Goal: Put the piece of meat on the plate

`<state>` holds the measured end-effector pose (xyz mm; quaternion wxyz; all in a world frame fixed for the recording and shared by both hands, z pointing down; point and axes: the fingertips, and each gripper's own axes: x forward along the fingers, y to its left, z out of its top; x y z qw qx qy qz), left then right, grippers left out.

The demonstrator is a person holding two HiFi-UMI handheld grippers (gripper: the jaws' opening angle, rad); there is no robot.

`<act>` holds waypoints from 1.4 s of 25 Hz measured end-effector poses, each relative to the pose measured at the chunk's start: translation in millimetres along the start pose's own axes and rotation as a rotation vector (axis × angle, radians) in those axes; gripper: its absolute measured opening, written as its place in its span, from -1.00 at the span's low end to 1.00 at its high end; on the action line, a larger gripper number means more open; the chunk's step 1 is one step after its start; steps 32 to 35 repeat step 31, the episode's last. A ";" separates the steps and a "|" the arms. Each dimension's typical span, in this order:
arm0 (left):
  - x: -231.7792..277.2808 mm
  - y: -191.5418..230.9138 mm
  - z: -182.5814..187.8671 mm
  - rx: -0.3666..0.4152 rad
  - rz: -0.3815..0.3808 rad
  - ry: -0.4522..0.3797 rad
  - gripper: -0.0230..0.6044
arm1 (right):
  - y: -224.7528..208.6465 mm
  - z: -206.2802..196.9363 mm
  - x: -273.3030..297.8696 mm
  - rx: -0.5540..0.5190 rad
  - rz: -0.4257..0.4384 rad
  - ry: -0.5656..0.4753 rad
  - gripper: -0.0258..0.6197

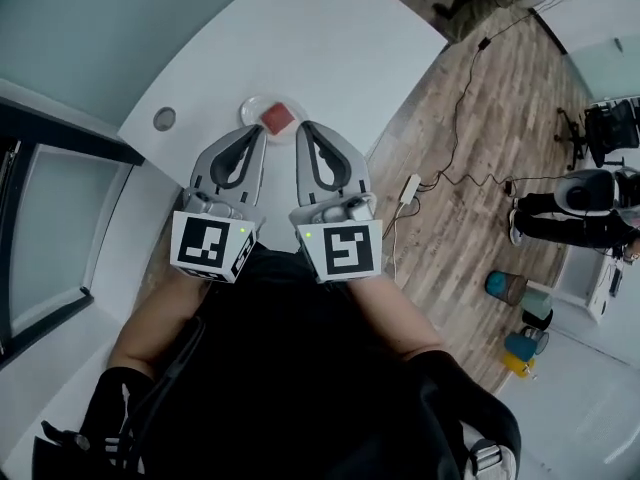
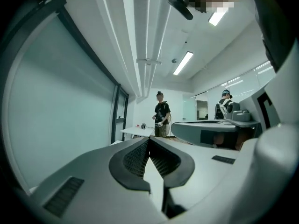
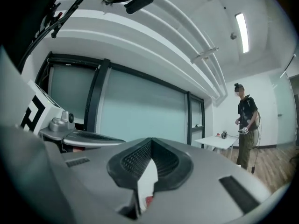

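Observation:
A red square piece of meat (image 1: 279, 118) lies on a small white plate (image 1: 254, 106) on the white table (image 1: 300, 38). In the head view both grippers are held close to the person's body, high above the table, pointing toward the plate. The left gripper (image 1: 256, 129) has its jaws together with nothing between them; its own view shows the tips meeting (image 2: 148, 139) against the room beyond. The right gripper (image 1: 305, 126) is also shut and empty, its tips touching (image 3: 150, 142). A red speck (image 3: 148, 200) shows through the gap low between the right jaws.
A round grommet hole (image 1: 164, 119) sits left of the plate. A power strip (image 1: 410, 187) and cable lie on the wood floor right of the table. A seated person (image 1: 575, 208) and coloured bins (image 1: 505, 286) are at the right. A glass wall (image 2: 56, 101) runs along the left.

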<state>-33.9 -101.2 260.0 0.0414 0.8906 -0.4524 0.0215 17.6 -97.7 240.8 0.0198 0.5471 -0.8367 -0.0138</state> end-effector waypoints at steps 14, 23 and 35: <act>-54.3 -66.7 22.4 0.048 0.078 -0.088 -0.92 | 12.9 28.5 -80.5 -0.005 0.089 -0.113 -0.91; -53.6 -78.3 37.9 0.059 0.088 -0.111 -0.92 | 6.8 46.0 -89.4 -0.026 0.094 -0.141 -0.91; -45.5 -83.2 29.5 0.053 0.087 -0.118 -0.92 | -0.4 34.3 -90.9 -0.032 0.095 -0.136 -0.91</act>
